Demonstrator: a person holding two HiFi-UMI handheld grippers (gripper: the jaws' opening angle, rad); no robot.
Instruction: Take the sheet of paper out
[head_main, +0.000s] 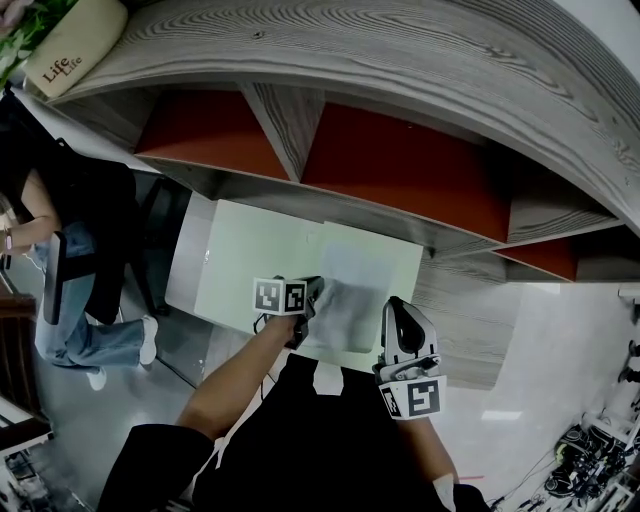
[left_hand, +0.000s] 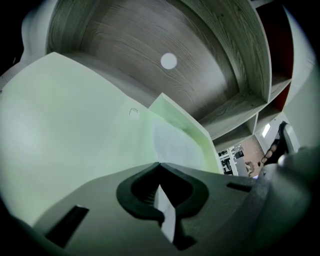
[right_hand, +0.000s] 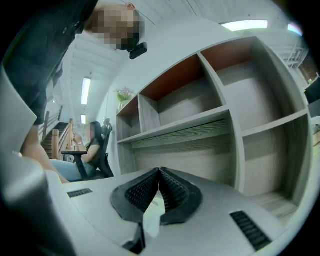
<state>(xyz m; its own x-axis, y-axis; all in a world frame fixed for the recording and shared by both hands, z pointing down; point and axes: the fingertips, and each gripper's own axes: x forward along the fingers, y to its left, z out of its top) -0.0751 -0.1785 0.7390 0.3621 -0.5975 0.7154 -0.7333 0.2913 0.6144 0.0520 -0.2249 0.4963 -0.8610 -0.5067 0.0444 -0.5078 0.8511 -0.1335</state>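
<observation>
A pale sheet of paper (head_main: 362, 275) lies on the right part of a light green tabletop (head_main: 245, 255). My left gripper (head_main: 312, 298) points down at the sheet's near left corner, where the paper looks slightly lifted. In the left gripper view the jaws (left_hand: 159, 165) are closed tip to tip at the edge of the sheet (left_hand: 175, 142), and they appear to pinch it. My right gripper (head_main: 393, 306) hangs level over the sheet's near right edge. In the right gripper view its jaws (right_hand: 159, 171) meet with nothing between them.
A curved grey wooden shelf unit (head_main: 400, 70) with red back panels (head_main: 400, 165) stands behind the table. A person sits on a chair (head_main: 70, 290) at the left. A cream cushion (head_main: 70, 45) lies on the shelf top. Cables (head_main: 590, 450) lie on the floor at the right.
</observation>
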